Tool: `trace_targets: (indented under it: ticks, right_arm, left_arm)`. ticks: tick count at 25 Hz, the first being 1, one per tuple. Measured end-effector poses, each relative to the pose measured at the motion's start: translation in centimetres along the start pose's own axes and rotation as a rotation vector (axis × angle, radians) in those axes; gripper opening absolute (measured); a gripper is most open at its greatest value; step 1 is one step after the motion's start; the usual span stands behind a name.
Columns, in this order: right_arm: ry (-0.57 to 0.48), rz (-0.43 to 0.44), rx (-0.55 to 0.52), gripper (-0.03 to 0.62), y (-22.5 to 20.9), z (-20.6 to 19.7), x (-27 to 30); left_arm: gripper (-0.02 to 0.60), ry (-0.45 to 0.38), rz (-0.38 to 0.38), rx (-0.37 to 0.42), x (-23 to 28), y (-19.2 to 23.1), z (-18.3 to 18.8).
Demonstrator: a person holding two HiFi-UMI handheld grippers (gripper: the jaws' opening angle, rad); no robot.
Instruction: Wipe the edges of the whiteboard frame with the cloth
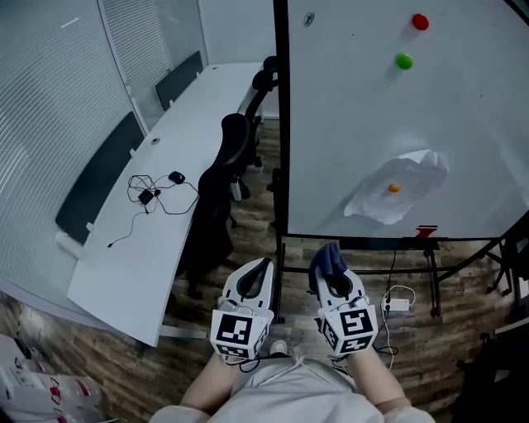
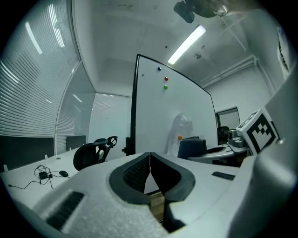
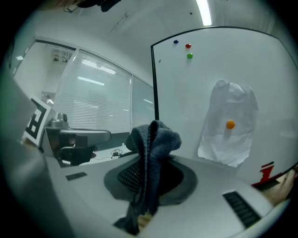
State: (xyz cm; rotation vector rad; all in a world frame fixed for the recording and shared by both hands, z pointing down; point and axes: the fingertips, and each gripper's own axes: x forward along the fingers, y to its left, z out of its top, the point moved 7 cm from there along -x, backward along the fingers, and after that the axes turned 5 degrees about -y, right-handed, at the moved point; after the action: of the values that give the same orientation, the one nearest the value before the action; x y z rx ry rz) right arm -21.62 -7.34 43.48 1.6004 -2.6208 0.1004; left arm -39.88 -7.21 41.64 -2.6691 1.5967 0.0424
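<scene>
Item, right gripper [image 3: 149, 173]: jaws clenched on a dark blue-grey cloth [image 3: 156, 139], which bunches above the tips and hangs below them. Item, left gripper [image 2: 150, 167]: jaws pressed together with nothing between them, held beside the right one. Both are low in front of the person, short of the whiteboard [image 1: 397, 124]; the cloth touches no part of it yet. The step in hand looks like the approach to the frame [image 1: 281, 124], a thin black border whose left upright and bottom rail are nearest. To do it well, I would lay the bunched top of the cloth on the edge, not the jaw tips, keep the grip firm so the fabric does not drag loose, and run along one side in a steady line, staying on the border. Board face: white, carrying a red magnet [image 1: 420, 22], a green magnet [image 1: 403, 60] and a crumpled sheet [image 1: 401, 194] pinned by an orange magnet [image 1: 394, 188], all well inside the frame. Room: long white desk [image 1: 190, 132] at left with cables [image 1: 153, 194], black chairs [image 1: 227, 165] between desk and board, blinds [image 1: 50, 99], wood-pattern floor [image 1: 248, 240].
</scene>
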Motion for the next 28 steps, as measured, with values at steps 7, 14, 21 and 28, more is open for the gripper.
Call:
trace_targets:
  ticks: [7, 14, 21, 28]
  right_arm:
    - [0.062, 0.031, -0.036, 0.064, 1.8, -2.1, 5.8]
    - [0.177, 0.041, -0.068, 0.064, 1.5, -5.5, 10.0]
    - [0.251, 0.136, -0.103, 0.064, 2.0, -8.9, 13.3]
    - [0.35, 0.198, -0.131, 0.064, 1.4, -14.0, 16.4]
  left_arm:
    - [0.018, 0.062, -0.038, -0.075, 1.9, 4.8, -3.3]
    - [0.018, 0.116, -0.045, -0.087, 3.0, 5.7, -6.4]
    - [0.018, 0.16, -0.026, -0.094, 3.6, 6.1, -8.9]
    - [0.018, 0.238, -0.002, -0.183, 3.5, 6.5, -13.9]
